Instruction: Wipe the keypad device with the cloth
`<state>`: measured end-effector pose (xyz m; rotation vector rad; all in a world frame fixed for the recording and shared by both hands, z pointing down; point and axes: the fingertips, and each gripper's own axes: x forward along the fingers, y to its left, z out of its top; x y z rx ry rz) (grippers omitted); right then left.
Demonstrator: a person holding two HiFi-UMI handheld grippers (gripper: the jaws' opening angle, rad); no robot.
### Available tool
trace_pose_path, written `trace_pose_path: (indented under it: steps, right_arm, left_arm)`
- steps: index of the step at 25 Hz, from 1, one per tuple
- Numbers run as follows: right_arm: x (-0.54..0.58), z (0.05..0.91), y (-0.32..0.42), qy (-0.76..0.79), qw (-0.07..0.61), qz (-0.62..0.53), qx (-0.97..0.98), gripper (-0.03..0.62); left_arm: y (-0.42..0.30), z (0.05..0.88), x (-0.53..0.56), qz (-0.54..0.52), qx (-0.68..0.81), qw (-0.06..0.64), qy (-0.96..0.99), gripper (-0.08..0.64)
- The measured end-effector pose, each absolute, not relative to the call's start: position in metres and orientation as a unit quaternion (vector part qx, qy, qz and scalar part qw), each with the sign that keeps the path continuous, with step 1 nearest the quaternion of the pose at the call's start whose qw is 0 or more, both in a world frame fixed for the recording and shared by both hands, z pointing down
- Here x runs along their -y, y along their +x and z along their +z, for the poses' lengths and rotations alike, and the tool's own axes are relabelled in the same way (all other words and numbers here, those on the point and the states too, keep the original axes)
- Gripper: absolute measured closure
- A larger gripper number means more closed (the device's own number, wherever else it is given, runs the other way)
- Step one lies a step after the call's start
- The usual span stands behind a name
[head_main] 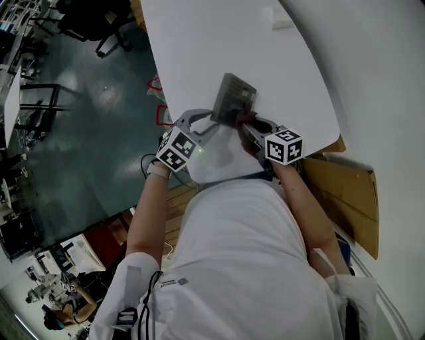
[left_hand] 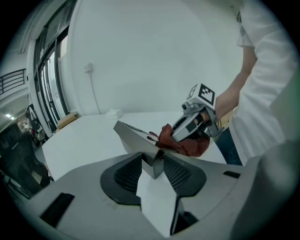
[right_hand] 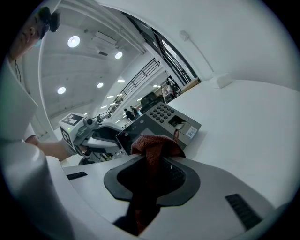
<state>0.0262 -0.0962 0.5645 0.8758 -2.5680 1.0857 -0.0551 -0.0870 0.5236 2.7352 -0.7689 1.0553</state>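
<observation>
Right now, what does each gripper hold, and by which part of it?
The left gripper clamps the keypad device by its near corner. The right gripper pinches the red cloth around its middle, with a bunched end sticking out in front.

You have a white tabletop [head_main: 292, 73] with a curved edge. The keypad device [head_main: 234, 96] sits near the edge closest to you. Well apart from it, at the far side, lies a small white block [head_main: 282, 18].

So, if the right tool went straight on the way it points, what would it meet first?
The keypad: the cloth in the right tool leads and looks nearly on its screen, maybe already touching.
</observation>
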Motion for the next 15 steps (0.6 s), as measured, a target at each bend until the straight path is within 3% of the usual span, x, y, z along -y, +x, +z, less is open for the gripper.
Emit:
trace_pose_path:
  steps: [8, 15]
  right_arm:
    - [0.095, 0.578, 0.035, 0.308, 0.156, 0.379, 0.859, 0.511]
    - [0.102, 0.56, 0.044, 0.315, 0.127, 0.356, 0.871, 0.51]
  left_arm:
    - [-0.056, 0.527, 0.088, 0.349, 0.253, 0.057, 0.901, 0.411]
    - [-0.053, 0.52, 0.086, 0.326, 0.25, 0.075, 0.909, 0.371]
